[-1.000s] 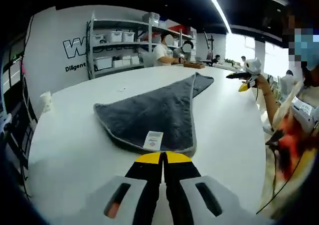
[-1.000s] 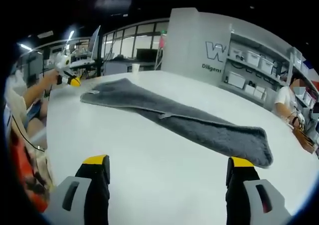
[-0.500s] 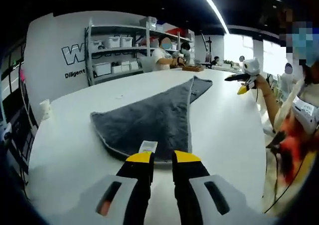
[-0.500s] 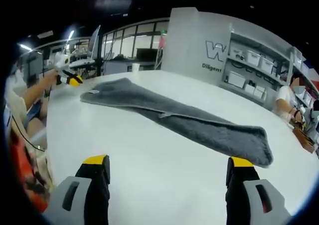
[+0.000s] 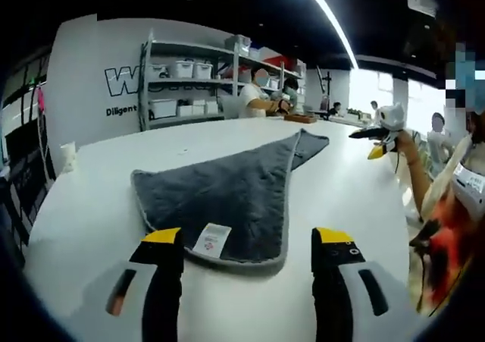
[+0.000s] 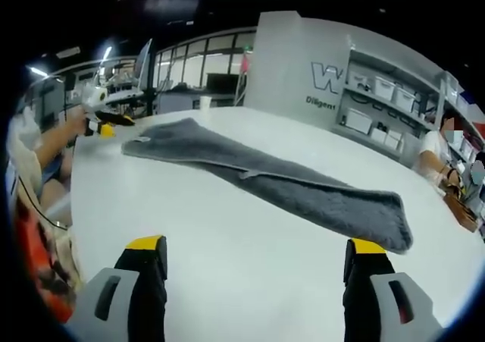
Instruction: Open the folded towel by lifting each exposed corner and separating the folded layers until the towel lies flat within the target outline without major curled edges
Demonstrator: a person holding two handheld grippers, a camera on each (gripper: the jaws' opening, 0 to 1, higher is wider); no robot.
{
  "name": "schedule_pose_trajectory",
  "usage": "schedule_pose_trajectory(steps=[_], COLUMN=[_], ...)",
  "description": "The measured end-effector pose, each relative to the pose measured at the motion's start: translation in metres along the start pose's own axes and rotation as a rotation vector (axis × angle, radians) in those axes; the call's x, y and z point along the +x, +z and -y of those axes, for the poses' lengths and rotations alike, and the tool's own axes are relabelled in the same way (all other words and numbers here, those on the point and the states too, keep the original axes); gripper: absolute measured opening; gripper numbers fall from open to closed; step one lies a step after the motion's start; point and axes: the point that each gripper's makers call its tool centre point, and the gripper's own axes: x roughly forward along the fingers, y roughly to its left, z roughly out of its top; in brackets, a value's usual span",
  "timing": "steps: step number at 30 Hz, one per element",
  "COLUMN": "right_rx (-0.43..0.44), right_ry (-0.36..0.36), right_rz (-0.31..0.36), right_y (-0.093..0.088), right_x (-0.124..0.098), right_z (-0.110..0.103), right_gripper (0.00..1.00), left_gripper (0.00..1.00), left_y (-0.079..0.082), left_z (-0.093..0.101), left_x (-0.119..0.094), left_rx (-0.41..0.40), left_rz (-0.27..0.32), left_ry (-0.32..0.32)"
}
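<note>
Just one towel (image 5: pixel 227 194), two grippers (image 5: pixel 248 243).

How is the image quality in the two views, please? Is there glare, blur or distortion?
Left gripper view: a ceiling light strip and bright windows are overexposed, the table reflects softly, and the towel is sharp. Right gripper view: fisheye distortion curves the table's edge, and the towel is evenly lit, with slight softness at the far end.
</note>
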Motion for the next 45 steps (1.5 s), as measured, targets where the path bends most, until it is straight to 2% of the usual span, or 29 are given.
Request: schedule_pose_trajectory(steps=[1,5,6,8,12,19,21,24,27,28,30,35,37,40,42,43,45], right_rx=[0.009,-0.001,-0.005,-0.008,-0.006,0.044,0.058,0.003,0.049,0.06,0.059,0.037,0.042,0.045,0.014,-0.01,-0.004], right_ry=[-0.005,-0.006,-0.003,-0.002,0.0,0.003,0.003,-0.021,0.003,0.018,-0.004,-0.076,-0.1,-0.133,-0.152,-0.15,-0.148], right_rz=[0.001,-0.017,-0.024,-0.027,-0.027,-0.021,-0.012,-0.026,0.029,0.073,0.099,0.107,0.109,0.091,0.04,0.034,0.024], right_y=[-0.001,-0.006,-0.007,-0.007,-0.005,-0.01,-0.009,-0.005,0.007,0.017,0.025,0.041,0.045,0.045,0.038,0.036,0.031], right_x=[-0.001,0.002,0.002,0.003,0.006,0.009,0.009,0.007,0.006,0.005,0.003,0.004,0.009,0.016,0.022,0.026,0.033], right_z=[0.001,0.003,0.001,0.0,-0.003,0.005,0.012,0.028,0.04,0.052,0.072,0.121,0.148,0.176,0.194,0.202,0.216], right_gripper=[0.97,0.97,0.97,0.97,0.97,0.96,0.97,0.99,0.99,0.98,0.97,0.94,0.89,0.85,0.84,0.83,0.78], left_gripper=[0.77,0.9,0.95,0.98,0.99,0.99,0.99,0.99,0.99,0.99,0.99,0.99,0.99,0.99,0.99,0.99,0.99], left_y=[0.001,0.002,0.002,-0.001,-0.007,0.0,0.0,0.0,0.0,0.0,-0.001,0.0,0.004,0.005,0.004,0.004,0.005], left_z=[0.0,0.003,0.004,0.007,0.012,0.015,0.015,0.016,0.02,0.024,0.026,0.024,0.022,0.02,0.019,0.018,0.015], left_x=[0.0,0.0,0.0,0.0,-0.005,-0.013,-0.014,-0.016,-0.018,-0.018,-0.019,-0.023,-0.026,-0.028,-0.029,-0.029,-0.03], left_rx=[-0.023,-0.056,-0.061,-0.061,-0.038,-0.04,-0.033,-0.024,-0.03,-0.029,-0.023,-0.02,-0.023,-0.02,-0.013,-0.011,-0.007], left_rz=[0.022,0.045,0.048,0.039,0.009,0.039,0.037,0.031,0.035,0.036,0.03,0.029,0.039,0.041,0.032,0.028,0.027], left_ry=[0.001,-0.011,-0.013,-0.018,-0.029,-0.039,-0.037,-0.035,-0.051,-0.065,-0.069,-0.065,-0.061,-0.05,-0.042,-0.037,-0.026])
